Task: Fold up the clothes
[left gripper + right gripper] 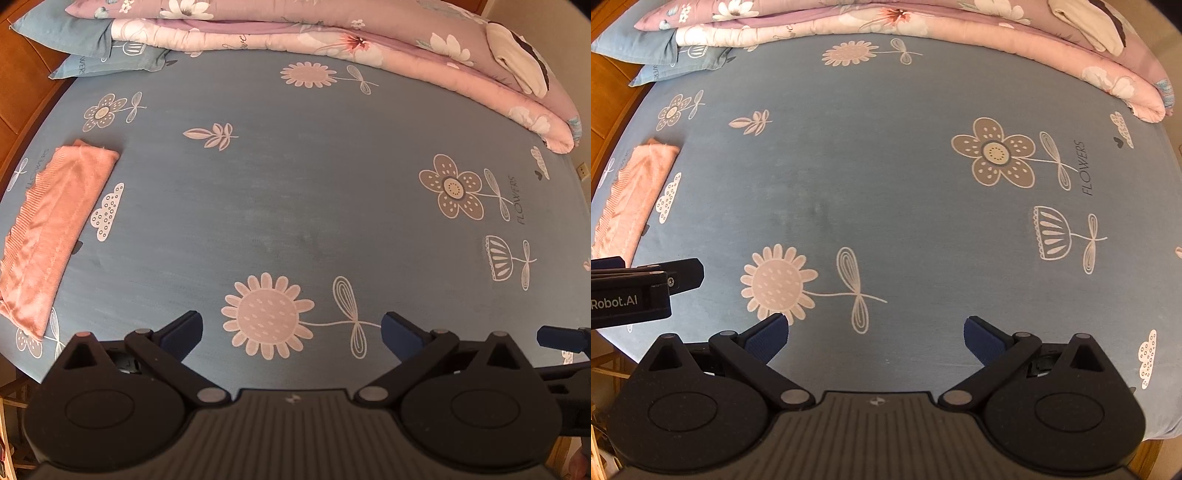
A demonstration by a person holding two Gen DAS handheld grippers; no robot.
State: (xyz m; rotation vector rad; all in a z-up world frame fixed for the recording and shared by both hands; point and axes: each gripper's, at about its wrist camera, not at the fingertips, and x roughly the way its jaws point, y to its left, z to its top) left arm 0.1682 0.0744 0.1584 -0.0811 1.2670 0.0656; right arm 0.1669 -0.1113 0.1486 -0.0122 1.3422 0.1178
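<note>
Two pillows [85,48] in blue cases lie at the far left corner of the bed, and a folded pink and purple flowered quilt [332,40] runs along the far edge, with a cream and dark cloth [517,62] lying on its right end. The blue bedsheet [295,192], printed with flowers, leaves and clouds, stretches flat between the quilt and the two claws, and nothing lies on its middle. A wooden bed frame [22,96] shows past the left edge. The left claw [291,328] hangs above the near edge of the sheet with its jaws spread wide, holding nothing and touching nothing; a printed sunflower shows between its blue pads [186,330]. The right claw [875,334] is just beside it, jaws equally wide and empty, also over the near edge; each claw shows at the side of the other's view. The pink garment [51,229], already folded into a long narrow strip, lies on the sheet at the left edge of the bed, to the left of and a little beyond the left claw, apart from both; its ribbed hem runs along its outer side.
</note>
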